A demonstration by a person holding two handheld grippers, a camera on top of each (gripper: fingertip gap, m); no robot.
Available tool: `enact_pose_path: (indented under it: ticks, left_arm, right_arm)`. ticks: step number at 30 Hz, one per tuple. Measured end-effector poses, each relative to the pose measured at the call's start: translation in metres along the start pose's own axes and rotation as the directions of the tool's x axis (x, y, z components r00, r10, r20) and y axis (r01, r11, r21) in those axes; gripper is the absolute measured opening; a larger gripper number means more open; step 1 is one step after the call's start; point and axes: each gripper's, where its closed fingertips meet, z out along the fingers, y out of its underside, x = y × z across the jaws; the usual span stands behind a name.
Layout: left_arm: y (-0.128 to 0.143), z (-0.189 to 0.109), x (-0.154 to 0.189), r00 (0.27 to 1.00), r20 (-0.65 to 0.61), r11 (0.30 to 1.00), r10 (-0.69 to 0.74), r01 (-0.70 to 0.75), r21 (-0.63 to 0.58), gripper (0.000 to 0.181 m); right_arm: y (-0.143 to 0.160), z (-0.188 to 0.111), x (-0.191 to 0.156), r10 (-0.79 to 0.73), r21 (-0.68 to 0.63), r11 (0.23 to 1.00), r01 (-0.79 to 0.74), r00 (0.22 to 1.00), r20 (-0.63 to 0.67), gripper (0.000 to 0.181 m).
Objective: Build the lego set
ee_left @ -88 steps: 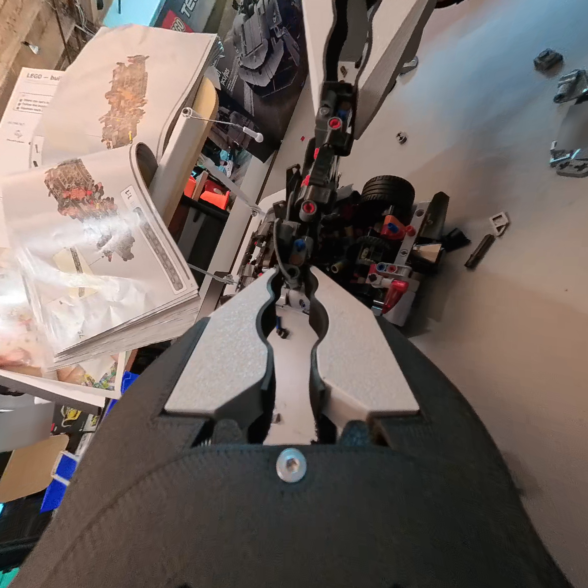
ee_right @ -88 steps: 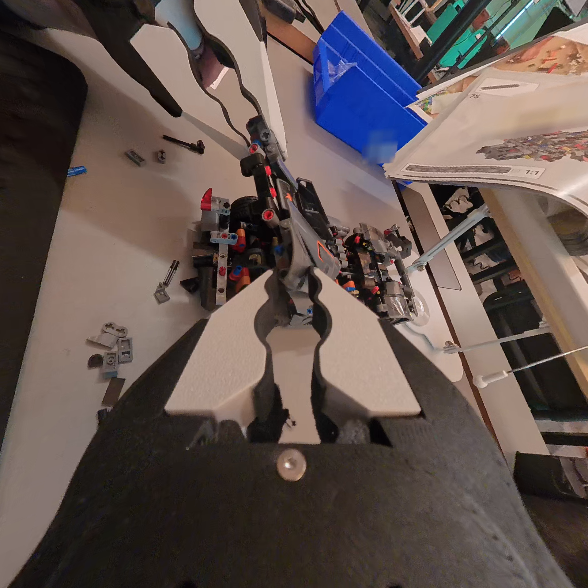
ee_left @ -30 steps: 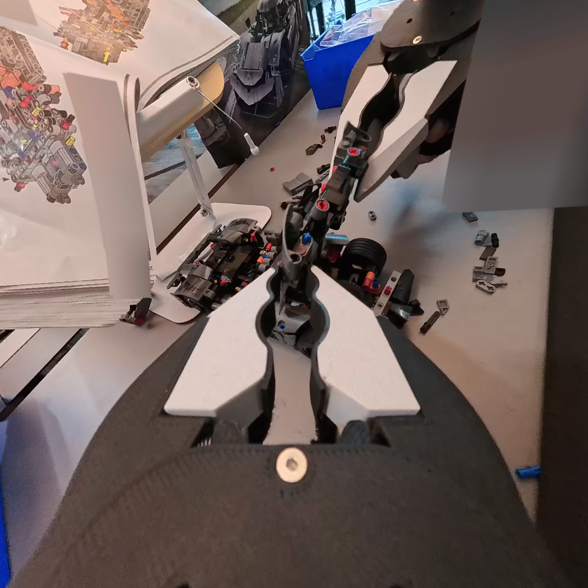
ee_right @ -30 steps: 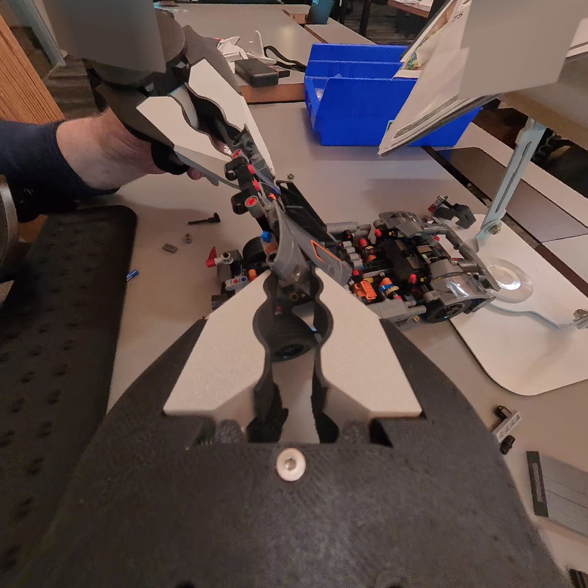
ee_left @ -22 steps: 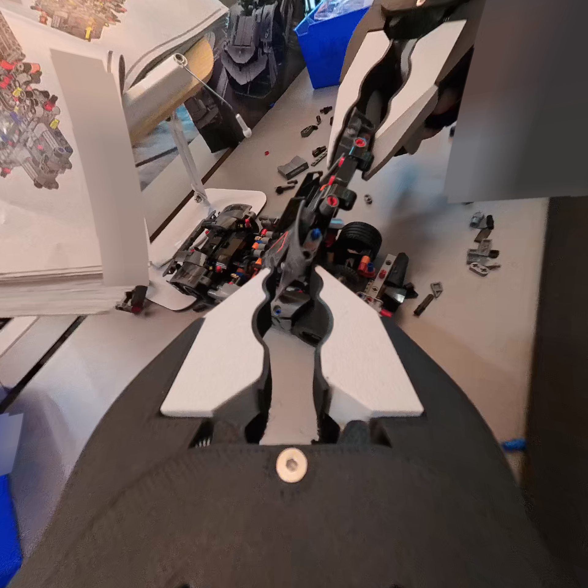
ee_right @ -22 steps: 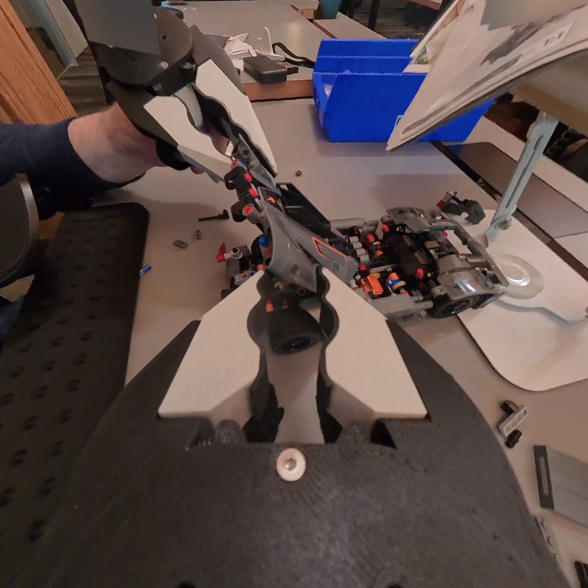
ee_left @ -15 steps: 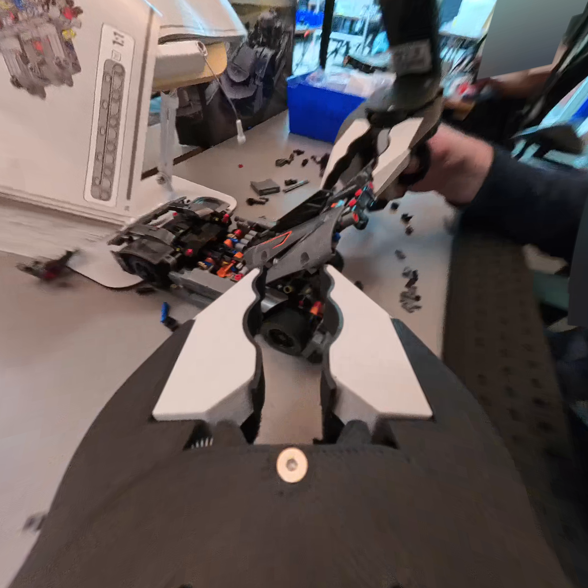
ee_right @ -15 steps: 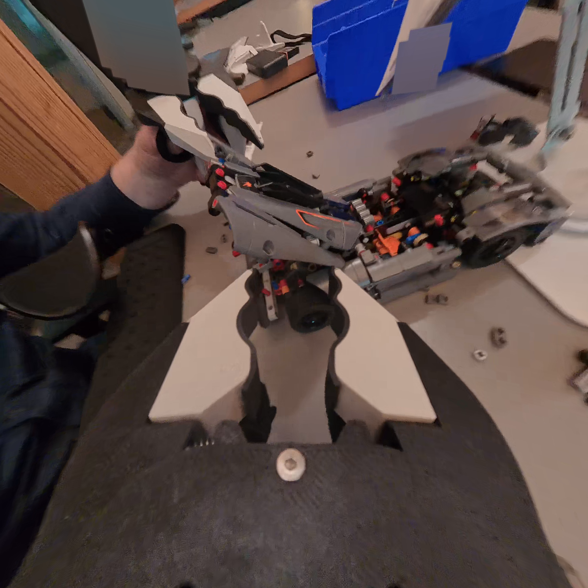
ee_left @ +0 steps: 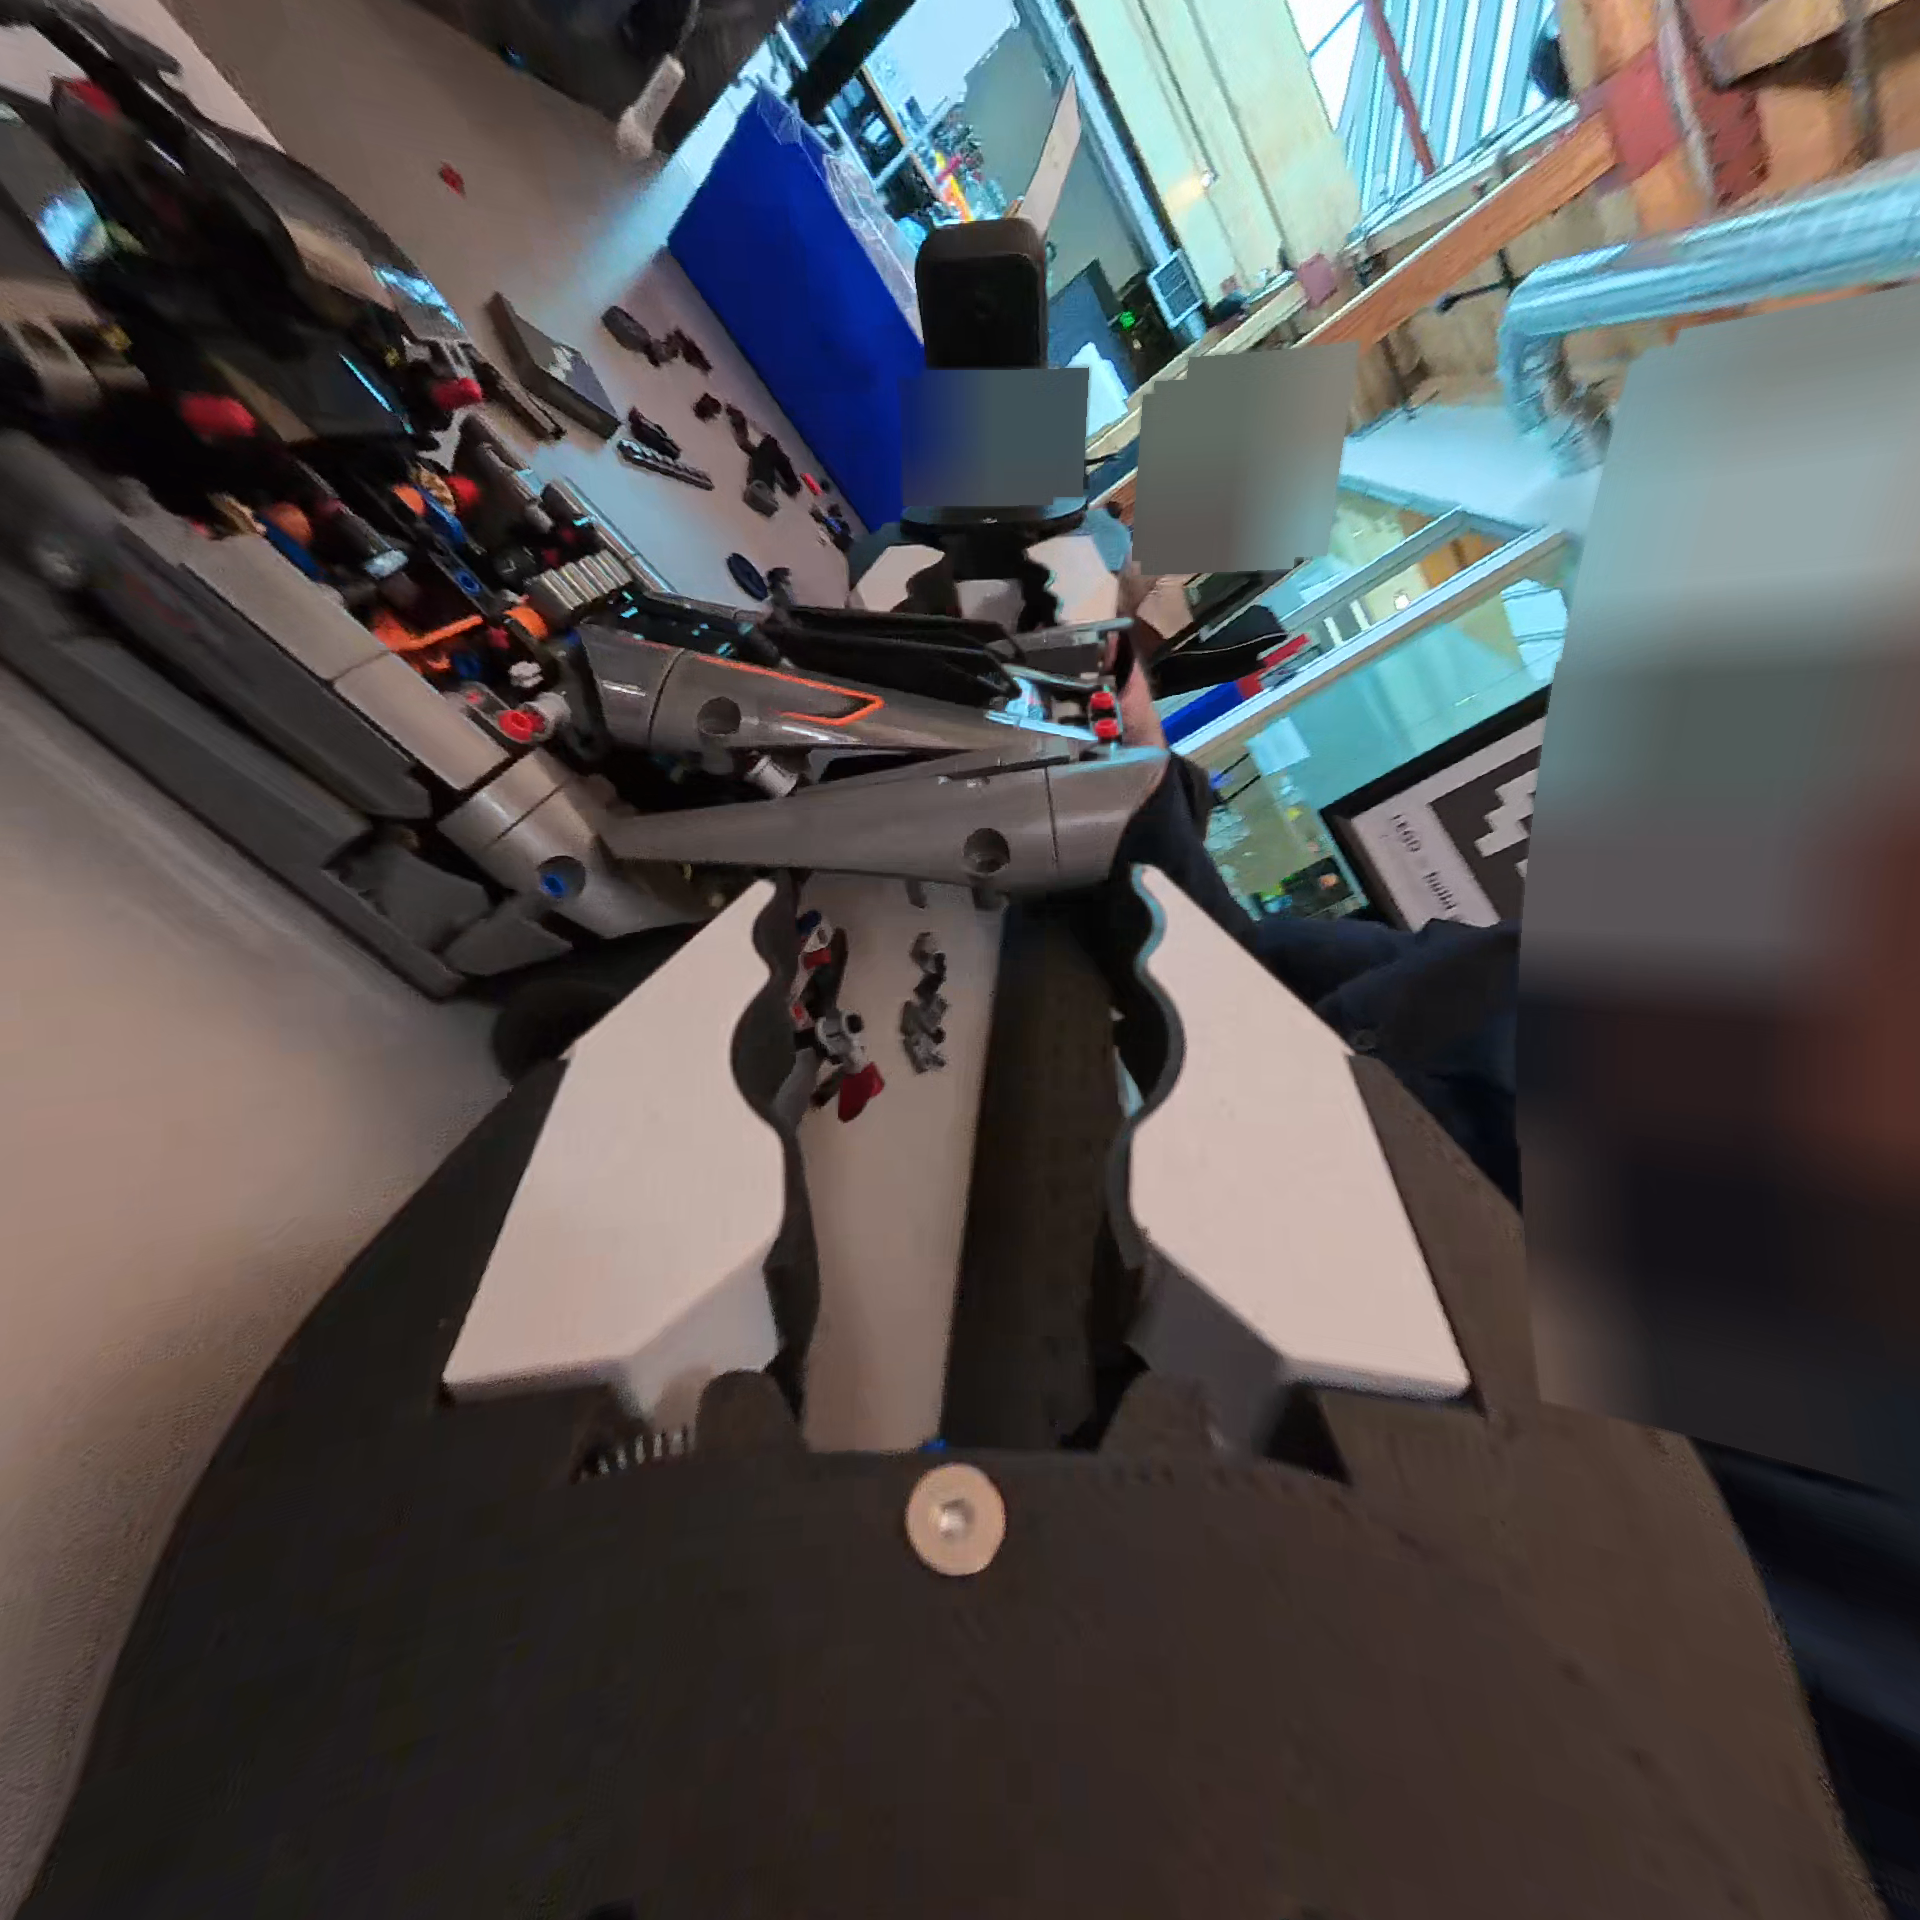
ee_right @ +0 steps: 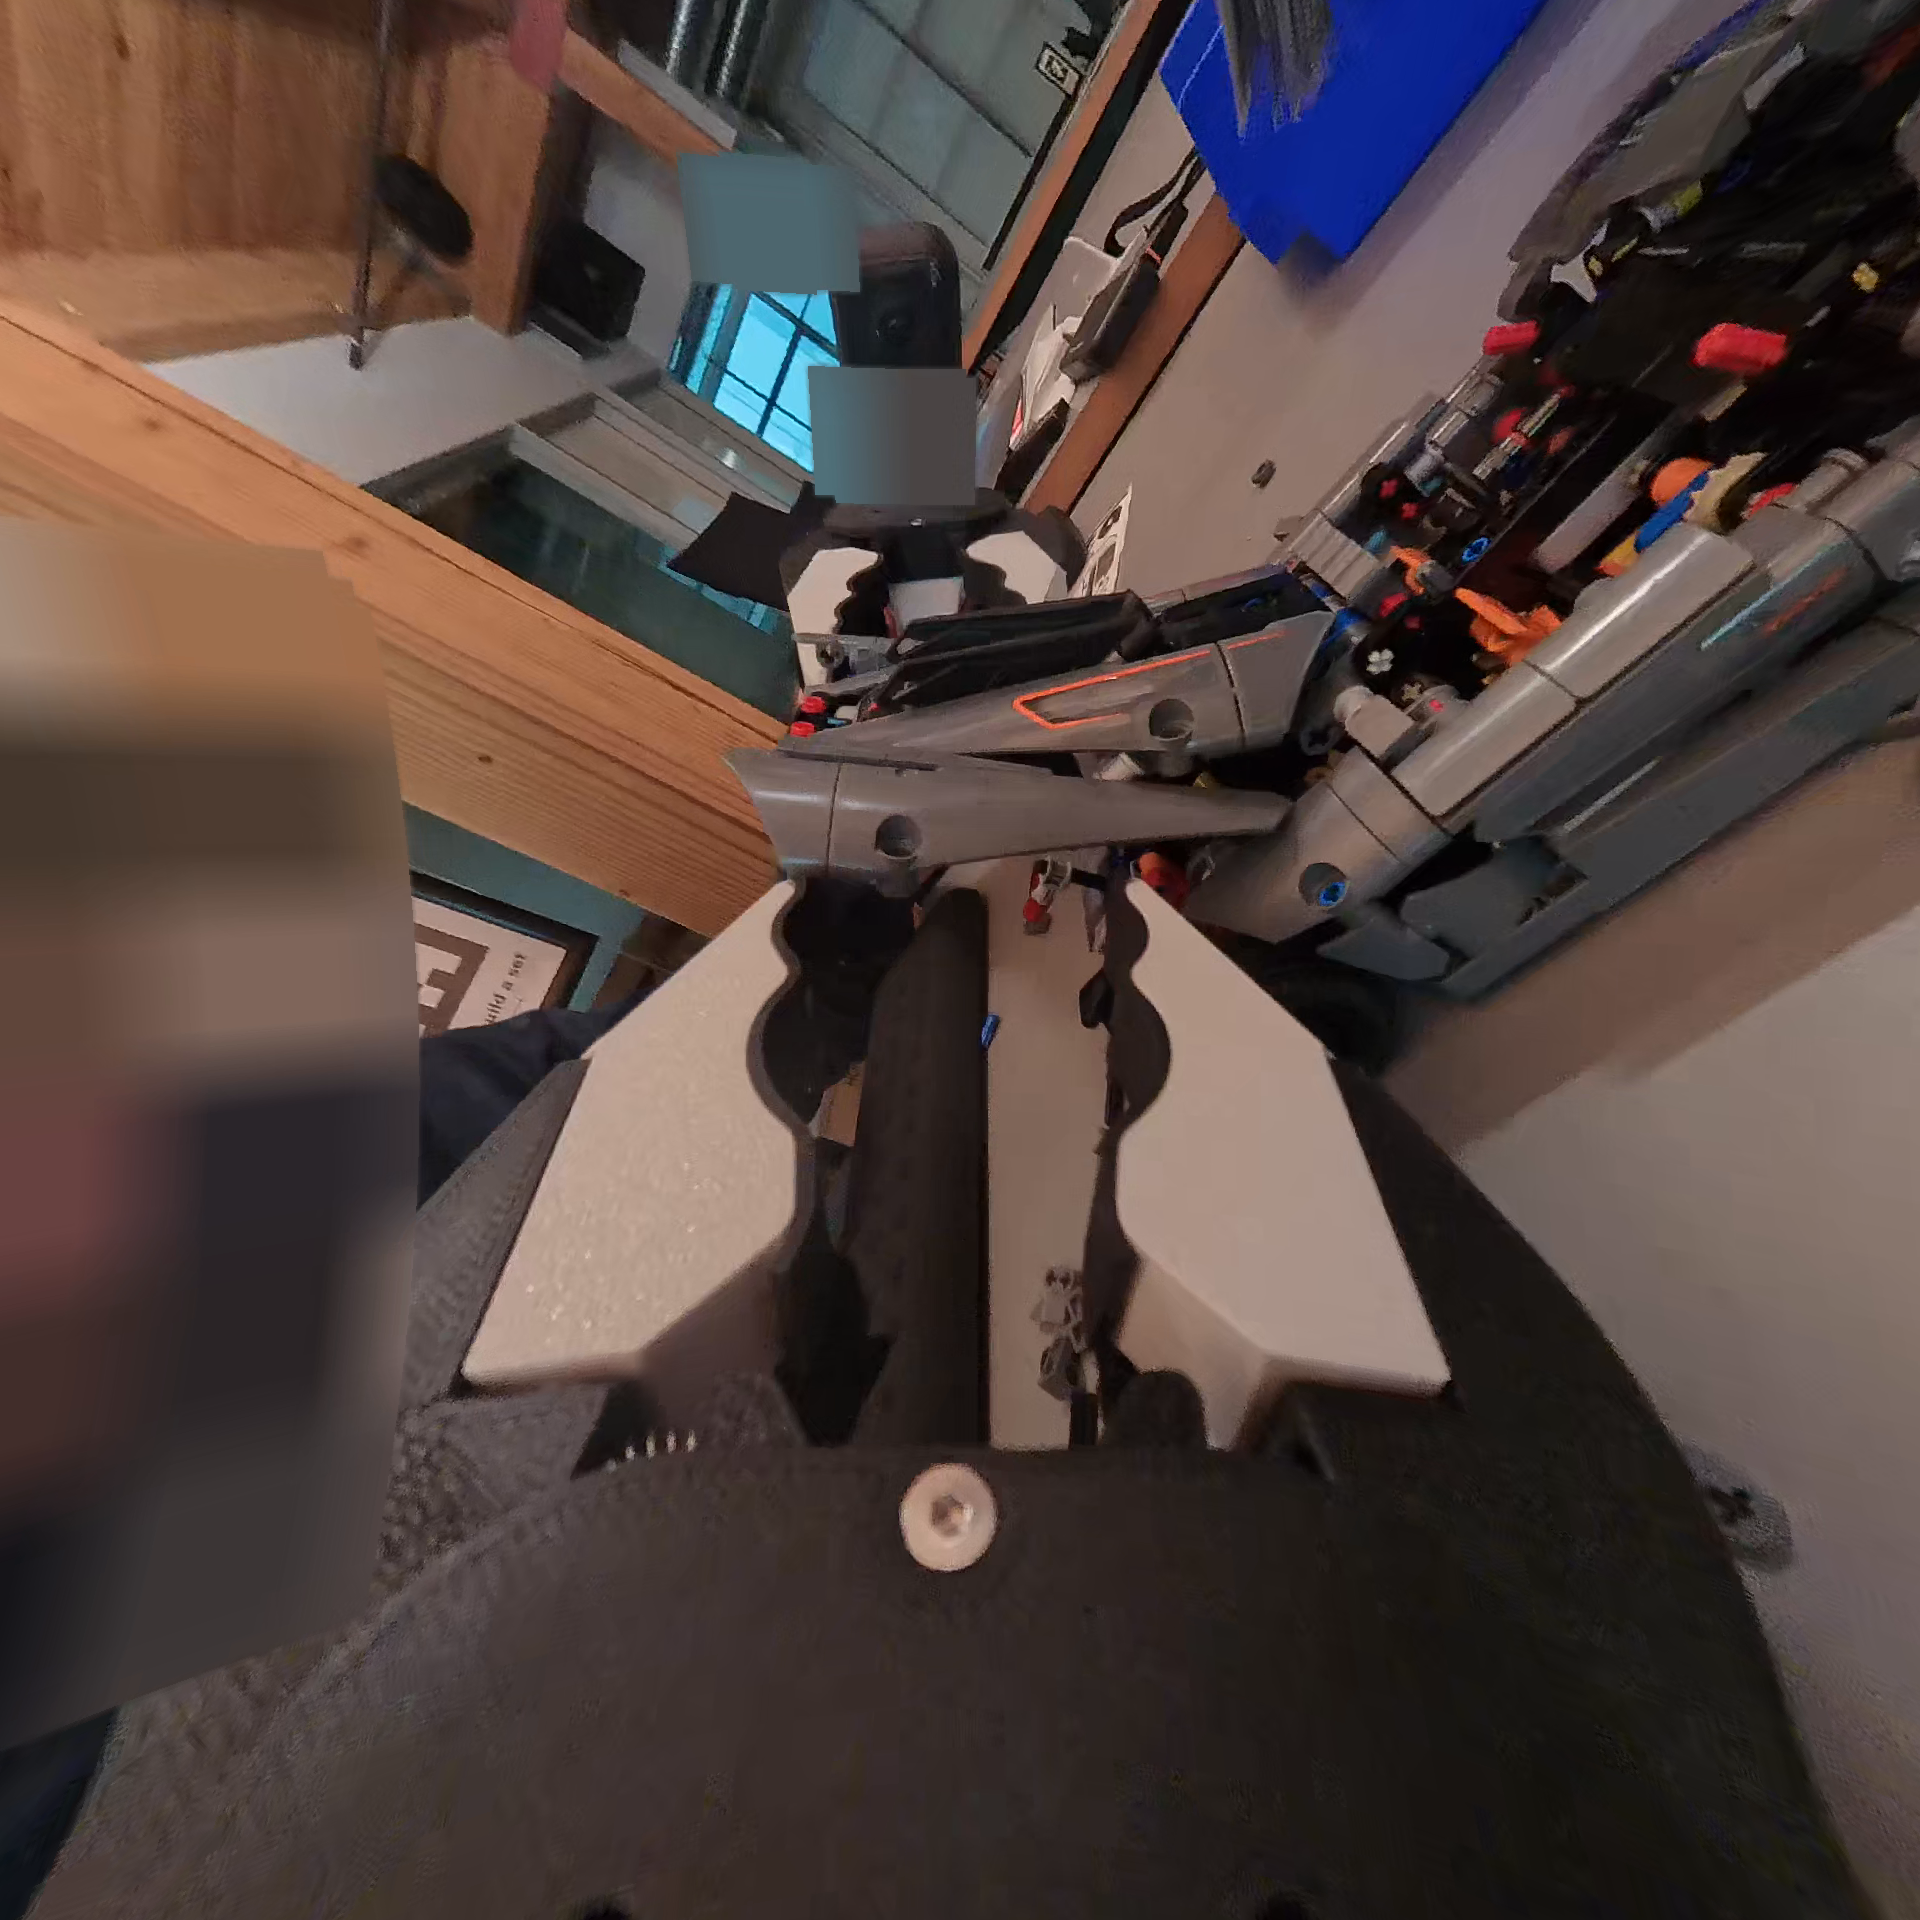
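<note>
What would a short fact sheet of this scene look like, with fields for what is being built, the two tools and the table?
Being built: grey lego car, part finished, lying on the table
Raised section: grey panel with orange outline, joined to the car
Left gripper: fingers apart, just below the panel
Right gripper: fingers apart, also just below the panel
Table: pale, with small loose pieces
Behind: blue bin
</note>
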Motion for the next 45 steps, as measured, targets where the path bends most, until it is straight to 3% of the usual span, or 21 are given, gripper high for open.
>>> enact_pose_path:
  ticks: [10, 18, 27, 32, 38, 45]
  left_arm:
    - [-0.007, 0.000, -0.001, 0.996, -0.072, 0.998, -0.054, 0.057, 0.038, 0.057]
    - [-0.013, -0.006, 0.003, 0.988, -0.141, 0.994, -0.069, 0.081, 0.080, 0.060]
    - [-0.012, -0.003, 0.001, 0.988, -0.137, 0.994, -0.070, 0.081, 0.077, 0.055]
    - [-0.010, -0.001, 0.001, 0.993, -0.107, 0.996, -0.050, 0.057, 0.064, 0.055]
    - [-0.001, 0.003, -0.003, 0.996, -0.087, 0.999, -0.029, 0.031, 0.024, 0.045]
    - [0.001, 0.005, -0.007, 0.998, -0.018, 0.998, 0.062, -0.062, 0.006, 0.038]
  right_arm:
    - [0.000, -0.003, -0.001, 0.105, -0.001, 0.994, -0.106, 0.987, 0.119, 0.062]
    - [-0.005, -0.009, -0.005, 0.136, 0.031, 0.989, -0.144, 0.974, 0.179, 0.057]
    - [0.002, 0.001, 0.000, 0.146, -0.001, 0.989, -0.147, 0.981, 0.131, 0.059]
    - [0.002, 0.004, 0.000, 0.144, 0.004, 0.989, -0.146, 0.979, 0.145, 0.049]
    - [0.001, 0.005, 0.000, 0.080, 0.004, 0.997, -0.081, 0.991, 0.109, 0.038]
    - [0.006, 0.007, 0.002, -0.003, -0.033, 0.999, 0.005, 0.999, 0.053, 0.036]
